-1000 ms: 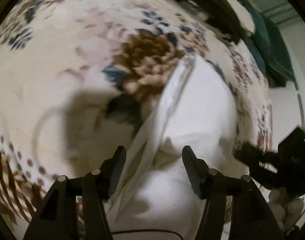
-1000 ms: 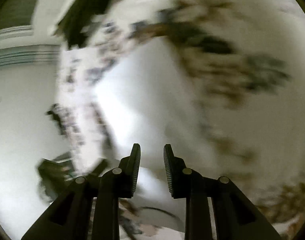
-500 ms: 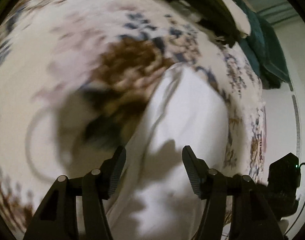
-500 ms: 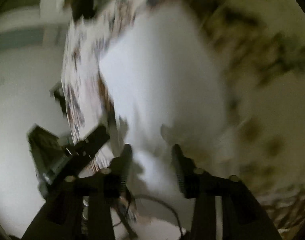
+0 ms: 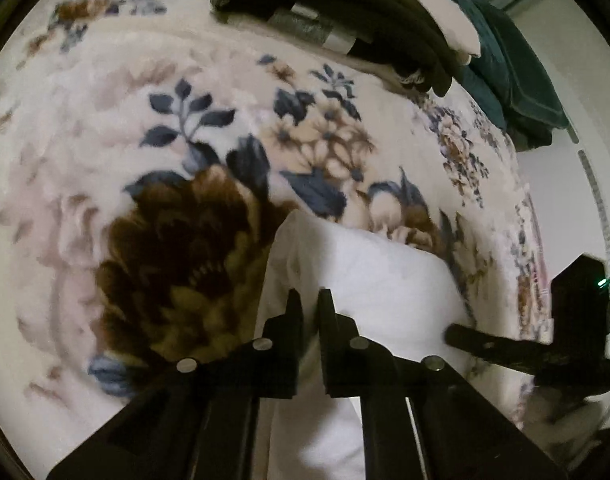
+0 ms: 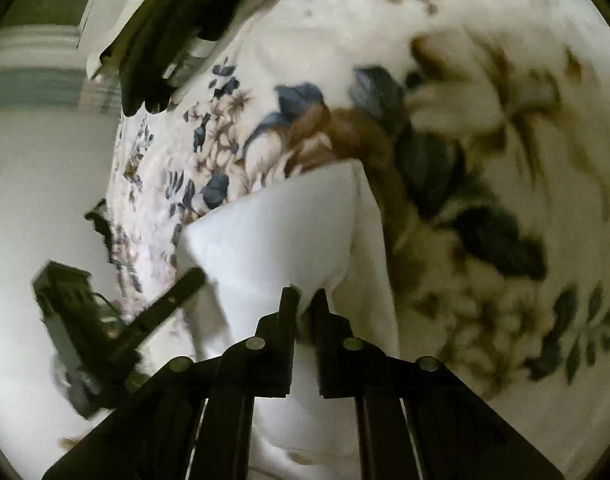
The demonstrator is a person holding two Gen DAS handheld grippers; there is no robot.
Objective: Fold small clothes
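Observation:
A small white garment lies on a floral blanket. My left gripper is shut on its near left edge, cloth pinched between the fingers. My right gripper is shut on the garment at its near right edge. Each gripper shows in the other's view: the right gripper at the cloth's right corner, the left gripper at its left corner. The cloth between them looks lifted and stretched, its far edge resting on the blanket.
A stack of dark and grey folded clothes sits at the far side of the blanket, also in the right wrist view. A dark green folded item lies to its right. The blanket's edge drops off at the right.
Both grippers were open over the white garment and have closed on its near edge. The cloth is now drawn up and stretched between them.

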